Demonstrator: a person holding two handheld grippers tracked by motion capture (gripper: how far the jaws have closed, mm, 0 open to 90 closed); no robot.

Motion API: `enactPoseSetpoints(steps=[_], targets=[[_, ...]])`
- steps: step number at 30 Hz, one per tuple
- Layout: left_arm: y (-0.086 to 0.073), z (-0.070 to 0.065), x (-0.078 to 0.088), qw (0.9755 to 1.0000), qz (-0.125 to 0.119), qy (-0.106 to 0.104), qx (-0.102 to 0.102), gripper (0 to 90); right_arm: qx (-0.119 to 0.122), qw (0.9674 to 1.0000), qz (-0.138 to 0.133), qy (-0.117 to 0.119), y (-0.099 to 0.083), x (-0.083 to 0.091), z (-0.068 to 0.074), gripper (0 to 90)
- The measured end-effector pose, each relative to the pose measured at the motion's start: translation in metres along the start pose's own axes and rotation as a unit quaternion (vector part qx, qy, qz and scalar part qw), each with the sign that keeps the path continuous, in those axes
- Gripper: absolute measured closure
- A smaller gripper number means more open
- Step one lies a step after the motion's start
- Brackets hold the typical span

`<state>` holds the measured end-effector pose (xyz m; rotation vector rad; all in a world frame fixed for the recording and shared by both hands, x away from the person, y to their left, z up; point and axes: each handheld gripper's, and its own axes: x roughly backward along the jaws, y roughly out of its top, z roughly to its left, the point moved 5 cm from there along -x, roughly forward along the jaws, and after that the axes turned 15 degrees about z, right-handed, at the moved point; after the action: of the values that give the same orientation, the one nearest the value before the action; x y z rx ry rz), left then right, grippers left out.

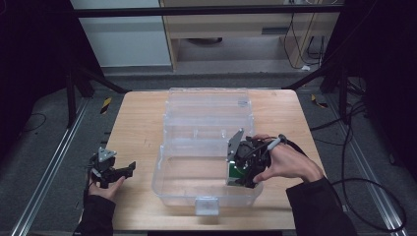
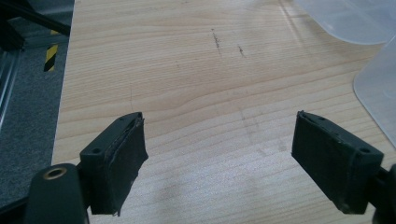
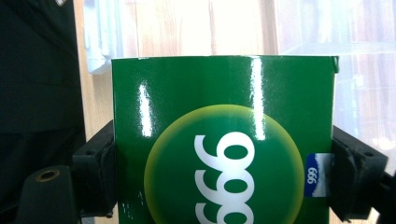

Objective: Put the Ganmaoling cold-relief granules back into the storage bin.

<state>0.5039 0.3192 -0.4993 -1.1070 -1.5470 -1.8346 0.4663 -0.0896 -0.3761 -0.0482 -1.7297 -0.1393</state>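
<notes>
A glossy green box [image 3: 224,144] with a yellow-green disc and white "999" print sits between the black jaws of my right gripper [image 3: 224,179], which press on both of its sides. From above, that right gripper [image 1: 238,178] holds the green box [image 1: 236,173] low inside the near half of a clear plastic storage bin [image 1: 206,194], toward its right wall. My left gripper [image 1: 127,169] rests at the table's left edge, jaws wide apart. In its own view the left gripper [image 2: 219,163] has bare wood between its pads.
The bin's clear hinged lid [image 1: 209,110] lies open behind it on the wooden table [image 1: 135,128]. A white latch [image 1: 206,205] sticks out at the bin's front wall. Black frame legs, cables and grey floor surround the table.
</notes>
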Motion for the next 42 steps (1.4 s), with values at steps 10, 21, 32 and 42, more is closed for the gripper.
enactPoseSetpoints(steps=[10, 21, 32, 42], targets=[[0.000, 0.000, 0.001, 1.0000, -0.002, 0.000, 0.001, 16.9, 0.007, 1.0000, 0.003, 0.000, 0.007, -0.013, 0.004, 16.0], [0.000, 0.001, 0.001, 1.0000, -0.001, 0.001, 0.000, 16.9, 0.002, 1.0000, 0.009, 0.001, 0.005, -0.025, 0.004, 16.0], [0.000, 0.000, 0.001, 1.0000, -0.002, 0.001, 0.000, 16.9, -0.010, 0.9999, 0.008, 0.010, -0.002, -0.039, 0.004, 15.8], [0.000, 0.001, 0.001, 1.0000, -0.002, 0.001, 0.000, 16.9, -0.006, 0.9998, 0.017, 0.013, -0.002, -0.052, 0.006, 15.4]])
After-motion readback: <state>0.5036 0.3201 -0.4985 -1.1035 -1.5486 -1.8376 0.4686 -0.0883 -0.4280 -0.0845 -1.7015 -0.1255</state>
